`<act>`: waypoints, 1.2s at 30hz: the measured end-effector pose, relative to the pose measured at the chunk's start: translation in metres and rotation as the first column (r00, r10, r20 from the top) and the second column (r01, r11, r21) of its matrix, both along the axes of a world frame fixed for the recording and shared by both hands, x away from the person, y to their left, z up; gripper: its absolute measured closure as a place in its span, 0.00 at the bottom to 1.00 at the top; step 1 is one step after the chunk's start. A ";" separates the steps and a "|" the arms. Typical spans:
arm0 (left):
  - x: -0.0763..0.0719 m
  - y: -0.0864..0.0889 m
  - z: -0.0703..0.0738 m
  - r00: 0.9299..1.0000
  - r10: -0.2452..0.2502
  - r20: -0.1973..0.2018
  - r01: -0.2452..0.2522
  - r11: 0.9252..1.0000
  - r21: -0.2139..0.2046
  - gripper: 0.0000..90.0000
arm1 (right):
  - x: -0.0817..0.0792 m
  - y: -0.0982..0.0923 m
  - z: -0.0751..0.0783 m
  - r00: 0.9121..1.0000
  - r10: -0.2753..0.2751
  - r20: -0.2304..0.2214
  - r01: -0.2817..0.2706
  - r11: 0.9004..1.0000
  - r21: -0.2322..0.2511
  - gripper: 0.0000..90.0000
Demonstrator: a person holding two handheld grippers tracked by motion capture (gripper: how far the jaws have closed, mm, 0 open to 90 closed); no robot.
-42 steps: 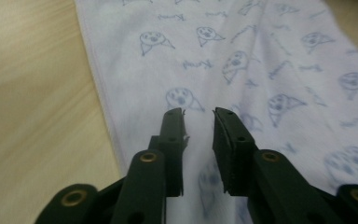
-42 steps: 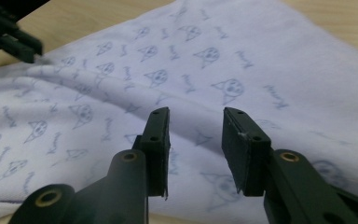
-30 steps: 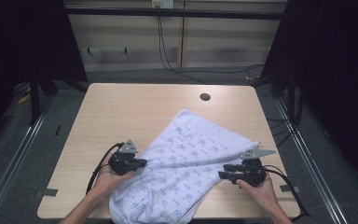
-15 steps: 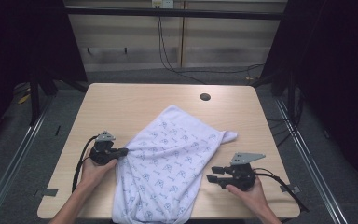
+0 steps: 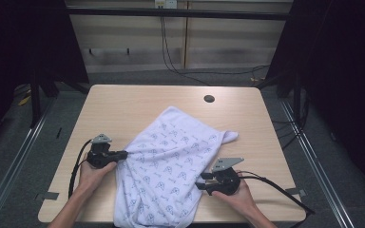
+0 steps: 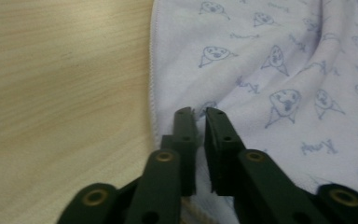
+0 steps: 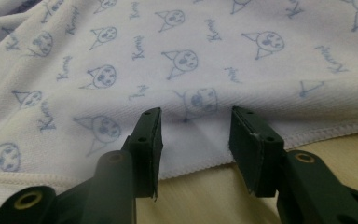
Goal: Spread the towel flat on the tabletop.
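— Two grippers? Where is the cloth?
— White printed cloth (image 5: 171,166) lies crumpled on the table (image 5: 123,109). Left gripper (image 6: 200,112), jaws just parting narrowly, sits at its hem. Right gripper (image 7: 193,121) gapes at the opposite edge, gripping nothing.

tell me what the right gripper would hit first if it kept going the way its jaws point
Most likely the white cloth with the blue cartoon print. The right gripper has its jaws apart, aimed at the cloth's hemmed edge just ahead on the light wooden table; the exact gap is unclear.
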State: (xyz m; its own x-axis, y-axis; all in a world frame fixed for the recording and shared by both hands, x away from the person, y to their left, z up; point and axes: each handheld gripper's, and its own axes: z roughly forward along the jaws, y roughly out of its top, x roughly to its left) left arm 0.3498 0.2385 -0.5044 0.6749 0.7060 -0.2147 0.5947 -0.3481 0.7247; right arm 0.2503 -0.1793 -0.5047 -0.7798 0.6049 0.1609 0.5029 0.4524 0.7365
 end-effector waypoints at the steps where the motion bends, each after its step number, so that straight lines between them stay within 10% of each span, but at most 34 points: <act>1: 0.000 0.000 0.000 1.000 0.000 0.000 0.000 1.000 0.000 0.85 | -0.001 0.000 0.000 1.000 -0.005 0.018 0.006 1.000 -0.011 0.71; 6: -0.027 -0.014 0.010 0.986 -0.167 0.013 0.168 0.984 -0.060 0.82 | -0.004 -0.003 0.003 0.999 -0.026 0.021 0.027 0.998 -0.060 0.99; 10: -0.037 -0.019 0.004 0.980 -0.198 0.016 0.197 0.980 0.024 0.77 | 0.000 -0.017 0.004 0.997 -0.083 -0.006 0.083 0.995 -0.061 1.00; 20: -0.016 -0.023 0.002 0.993 -0.113 0.034 0.112 0.993 0.026 0.71 | 0.036 -0.058 0.002 0.971 -0.238 -0.013 0.237 0.969 -0.063 1.00; 24: -0.003 -0.032 0.002 0.991 -0.116 0.064 0.110 0.989 0.098 0.81 | 0.061 -0.061 0.001 0.963 -0.270 0.011 0.270 0.961 -0.064 1.00; 29: 0.015 -0.047 0.003 0.988 -0.106 0.112 0.085 0.981 0.177 0.99 | 0.096 -0.071 0.000 0.930 -0.366 0.036 0.368 0.926 -0.087 1.00; 36: 0.049 -0.058 -0.001 0.992 0.022 0.125 -0.041 0.987 0.157 0.97 | 0.130 -0.080 -0.002 0.891 -0.448 0.076 0.454 0.884 -0.110 1.00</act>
